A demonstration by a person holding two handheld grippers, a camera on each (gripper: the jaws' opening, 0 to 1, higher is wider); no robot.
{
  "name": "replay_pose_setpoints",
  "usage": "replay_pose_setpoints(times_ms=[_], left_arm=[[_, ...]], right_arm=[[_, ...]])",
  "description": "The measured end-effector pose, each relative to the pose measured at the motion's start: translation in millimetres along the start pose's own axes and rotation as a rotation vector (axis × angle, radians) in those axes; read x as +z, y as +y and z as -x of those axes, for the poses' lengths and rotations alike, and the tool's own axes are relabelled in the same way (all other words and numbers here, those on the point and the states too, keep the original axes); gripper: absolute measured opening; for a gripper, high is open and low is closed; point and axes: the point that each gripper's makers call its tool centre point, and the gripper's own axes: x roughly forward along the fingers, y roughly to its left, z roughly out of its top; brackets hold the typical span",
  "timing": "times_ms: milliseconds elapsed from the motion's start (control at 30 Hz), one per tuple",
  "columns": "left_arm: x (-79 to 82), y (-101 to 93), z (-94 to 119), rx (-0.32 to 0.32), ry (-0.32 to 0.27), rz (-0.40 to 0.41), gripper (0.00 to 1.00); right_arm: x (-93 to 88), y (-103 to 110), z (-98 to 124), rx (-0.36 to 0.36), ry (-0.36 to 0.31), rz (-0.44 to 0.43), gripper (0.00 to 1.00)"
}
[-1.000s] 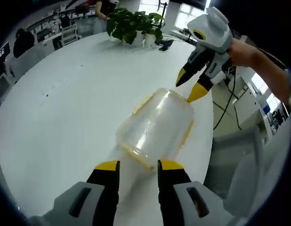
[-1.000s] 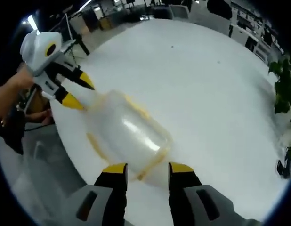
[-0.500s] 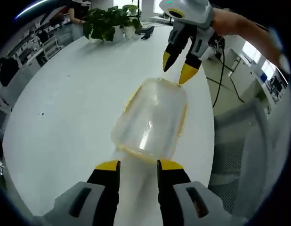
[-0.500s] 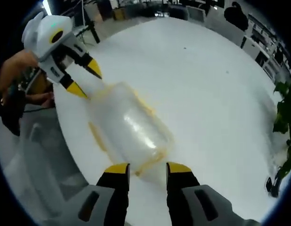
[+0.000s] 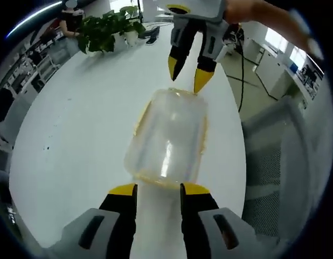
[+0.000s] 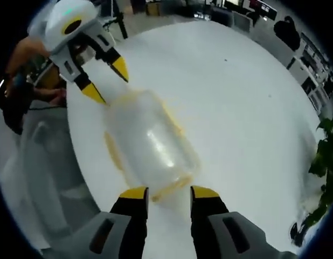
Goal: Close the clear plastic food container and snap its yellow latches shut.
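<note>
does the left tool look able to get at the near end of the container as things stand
Probably yes. The left tool sits open just short of the container, with bare table between its tips and that end. The right tool is at the opposite end, out of its way.

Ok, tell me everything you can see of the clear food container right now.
The clear food container is a see-through plastic box with rounded corners and a yellow trim and latches along its edges. It lies on the white table near the table's edge, lengthwise between the two tools. The left hand-held gripper sits open at one short end, the right hand-held gripper open at the other. Whether any jaw tip touches it, or whether the latches are snapped, I cannot tell.
</note>
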Motion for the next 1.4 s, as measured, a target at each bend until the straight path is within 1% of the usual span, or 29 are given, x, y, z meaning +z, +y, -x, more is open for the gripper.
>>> replay_pose_setpoints(times_ms=[167, 333, 500, 600, 700, 833, 1000, 1200, 1400], left_arm=[[0.8, -0.1, -4, -0.005, 0.012, -0.062, 0.31], [2.8, 0.3, -4, -0.006, 0.019, -0.111, 0.30], [9.4, 1.1, -4, -0.008, 0.006, -0.175, 0.30], [11.6, 1.4, -5, -0.003, 0.002, -0.192, 0.30], [14.2, 1.3, -6, -0.008, -0.008, -0.194, 0.30], [17.9, 0.3, -10, -0.013, -0.013, -0.204, 0.30], [24.7, -1.3, -14, -0.015, -0.033, -0.201, 0.30], [31.3, -3.3, -18, -0.023, -0.054, -0.208, 0.30], [38.3, -2.1, -21, -0.028, -0.076, -0.201, 0.30]], right_arm=[[0.8, -2, -1, 0.002, 0.018, 0.072, 0.29], [4.3, 3, -4, 0.012, 0.028, 0.143, 0.30], [8.2, 3, -6, 0.010, 0.036, 0.228, 0.29], [6.8, 2, -7, 0.006, 0.051, 0.275, 0.29], [7.4, -3, -9, 0.011, 0.047, 0.274, 0.29], [10.9, -3, -11, 0.020, 0.035, 0.277, 0.29], [16.0, -3, -14, 0.025, 0.023, 0.281, 0.29], [22.1, -1, -17, 0.032, 0.006, 0.287, 0.29], [28.7, 5, -22, 0.042, -0.012, 0.294, 0.28]])
